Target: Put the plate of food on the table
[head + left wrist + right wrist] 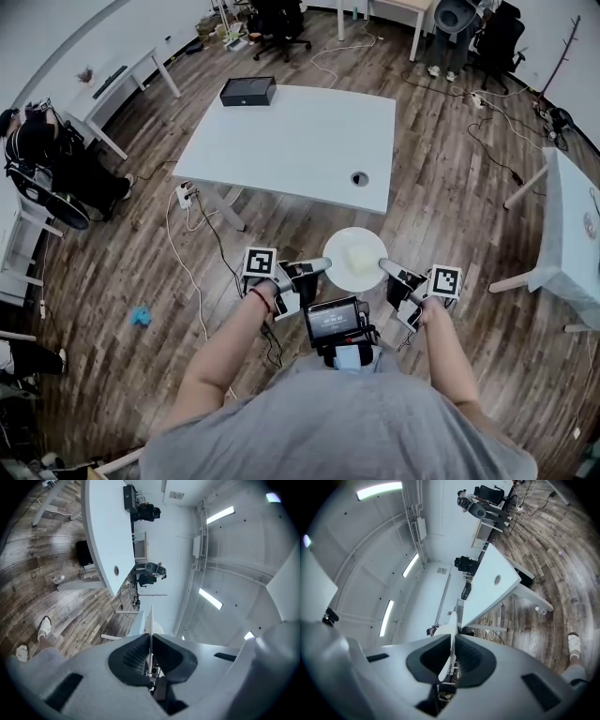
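A round white plate (339, 270) with a pale block of food (359, 254) hangs level over the wooden floor, just short of the white table (300, 141). My left gripper (324, 265) is shut on the plate's left rim. My right gripper (383, 267) is shut on its right rim. In the left gripper view the plate (150, 618) shows edge-on, pinched between the dark pads of the gripper (150, 641). The right gripper view shows the same: the plate's thin rim (451, 625) clamped by that gripper (452, 643).
On the table's far left corner sits a black box (247, 91), and a cable hole (359, 178) lies near its front right edge. Another white table (574, 225) stands right. A seated person (47, 155) is far left. Cables and a blue scrap (141, 317) lie on the floor.
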Available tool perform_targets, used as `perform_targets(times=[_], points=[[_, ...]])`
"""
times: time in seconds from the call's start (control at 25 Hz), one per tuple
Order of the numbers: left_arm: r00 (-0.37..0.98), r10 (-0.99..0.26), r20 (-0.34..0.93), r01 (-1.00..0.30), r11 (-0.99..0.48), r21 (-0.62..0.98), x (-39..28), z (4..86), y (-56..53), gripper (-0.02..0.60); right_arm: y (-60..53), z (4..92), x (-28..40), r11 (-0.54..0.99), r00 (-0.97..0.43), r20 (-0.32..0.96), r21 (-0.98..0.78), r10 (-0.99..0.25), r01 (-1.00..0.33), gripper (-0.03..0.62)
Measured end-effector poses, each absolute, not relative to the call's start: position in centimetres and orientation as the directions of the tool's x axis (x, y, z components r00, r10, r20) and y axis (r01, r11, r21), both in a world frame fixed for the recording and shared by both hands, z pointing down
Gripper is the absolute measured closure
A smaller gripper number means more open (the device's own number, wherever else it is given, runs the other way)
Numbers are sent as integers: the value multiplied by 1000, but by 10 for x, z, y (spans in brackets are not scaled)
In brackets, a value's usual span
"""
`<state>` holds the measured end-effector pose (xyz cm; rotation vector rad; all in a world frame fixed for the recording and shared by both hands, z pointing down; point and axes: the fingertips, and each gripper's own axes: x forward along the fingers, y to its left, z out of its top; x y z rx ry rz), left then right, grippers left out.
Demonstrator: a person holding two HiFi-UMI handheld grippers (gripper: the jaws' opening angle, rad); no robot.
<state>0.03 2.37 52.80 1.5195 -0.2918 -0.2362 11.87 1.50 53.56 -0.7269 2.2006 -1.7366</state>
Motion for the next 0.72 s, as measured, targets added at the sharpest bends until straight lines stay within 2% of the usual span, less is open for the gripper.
perform_targets(times=[0.44,0.72], points=[[930,-364,50,-33,53,998,14,542,-21,552,-34,544,132,174,-863,124,-956,-490,-236,546],[913,-404,51,-22,75,997,41,528,-99,552,-118,533,161,173,-877,147,-953,-458,-250,546]])
